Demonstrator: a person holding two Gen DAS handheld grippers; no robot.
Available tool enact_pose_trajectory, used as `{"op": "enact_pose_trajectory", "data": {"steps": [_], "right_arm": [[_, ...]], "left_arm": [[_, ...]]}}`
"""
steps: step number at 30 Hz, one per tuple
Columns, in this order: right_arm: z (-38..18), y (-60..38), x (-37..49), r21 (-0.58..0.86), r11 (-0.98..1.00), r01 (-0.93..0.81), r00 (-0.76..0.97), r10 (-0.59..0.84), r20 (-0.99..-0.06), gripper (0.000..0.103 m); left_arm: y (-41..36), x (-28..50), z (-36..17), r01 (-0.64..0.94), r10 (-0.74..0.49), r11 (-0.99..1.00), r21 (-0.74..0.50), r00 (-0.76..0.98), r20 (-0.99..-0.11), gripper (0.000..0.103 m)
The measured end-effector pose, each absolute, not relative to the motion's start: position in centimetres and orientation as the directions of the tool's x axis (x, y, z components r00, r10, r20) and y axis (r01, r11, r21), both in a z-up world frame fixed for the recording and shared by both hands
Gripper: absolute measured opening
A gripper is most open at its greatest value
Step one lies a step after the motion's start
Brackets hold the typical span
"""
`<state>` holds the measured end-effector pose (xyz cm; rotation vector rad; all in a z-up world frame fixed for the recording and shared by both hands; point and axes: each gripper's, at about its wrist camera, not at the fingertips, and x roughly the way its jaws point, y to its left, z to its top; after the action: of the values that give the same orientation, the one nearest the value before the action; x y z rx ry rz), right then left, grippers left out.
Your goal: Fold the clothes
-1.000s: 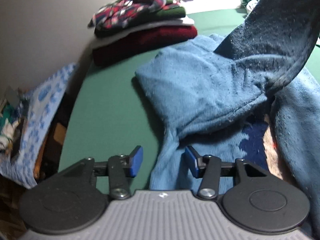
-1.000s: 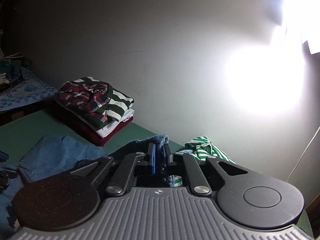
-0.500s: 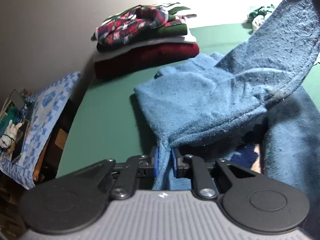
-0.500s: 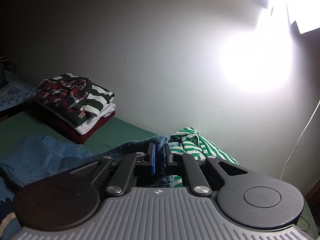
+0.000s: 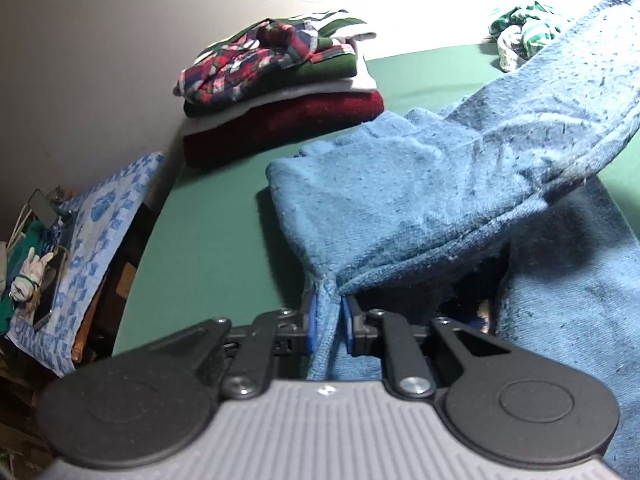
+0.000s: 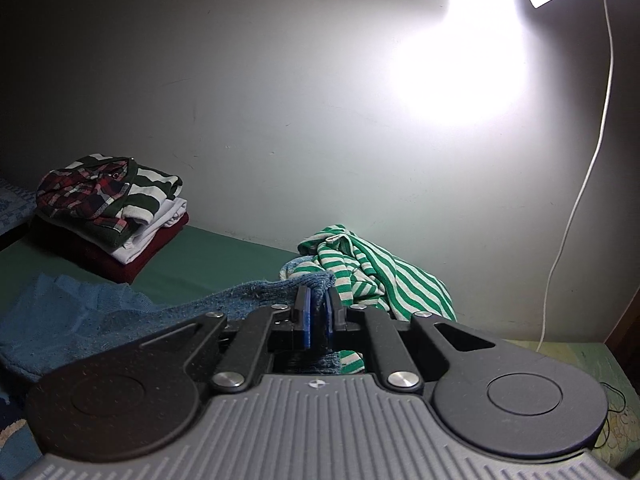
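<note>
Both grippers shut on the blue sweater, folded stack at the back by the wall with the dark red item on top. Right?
Not quite. Both the left gripper and right gripper are shut on the blue sweater, but the folded stack has the plaid shirt on top; the dark red item is at the bottom, per the left wrist view.

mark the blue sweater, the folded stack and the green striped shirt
blue sweater (image 5: 400, 200): left wrist view, flat folded body.
folded stack (image 5: 280, 120): left wrist view, dark red bottom garment.
green striped shirt (image 6: 376, 272): right wrist view, crumpled middle.
</note>
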<state>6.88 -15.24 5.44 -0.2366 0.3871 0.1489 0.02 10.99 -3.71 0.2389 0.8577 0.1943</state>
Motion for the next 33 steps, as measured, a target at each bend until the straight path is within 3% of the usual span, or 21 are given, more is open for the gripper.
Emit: {"op": "enact_pose_trajectory", "data": {"steps": [14, 17, 23, 26, 28, 33], "right_arm": [[3.6, -18.5, 5.5, -0.182, 0.978, -0.098, 0.899, 0.009, -0.438, 0.006], [3.1, -18.9, 5.7, -0.237, 0.97, -0.05, 0.906, -0.056, -0.42, 0.0], [1.5, -19.2, 6.3, -0.218, 0.969, -0.115, 0.856, -0.014, -0.517, 0.0], [0.3, -19.8, 6.4, -0.185, 0.976, -0.118, 0.815, -0.011, -0.579, 0.014], [-0.8, -20.4, 6.6, -0.157, 0.981, -0.117, 0.78, -0.007, -0.625, 0.026], [-4.0, -21.5, 7.1, -0.096, 0.993, -0.073, 0.707, -0.016, -0.707, 0.036]], "left_arm": [[9.3, 0.2, -4.0, -0.017, 0.227, 0.96, 0.28, 0.632, -0.741, 0.018], [9.0, 0.3, -4.1, 0.013, 0.208, 0.96, 0.279, 0.632, -0.746, 0.021], [10.3, -0.4, -2.7, 0.052, 0.18, 0.957, 0.284, 0.663, -0.727, 0.026], [11.0, -0.7, -2.0, 0.07, 0.166, 0.955, 0.288, 0.678, -0.716, 0.03], [11.4, -1.0, -1.5, 0.083, 0.156, 0.953, 0.29, 0.688, -0.709, 0.038], [12.6, -1.6, -0.2, 0.114, 0.13, 0.948, 0.297, 0.712, -0.69, 0.042]]}}
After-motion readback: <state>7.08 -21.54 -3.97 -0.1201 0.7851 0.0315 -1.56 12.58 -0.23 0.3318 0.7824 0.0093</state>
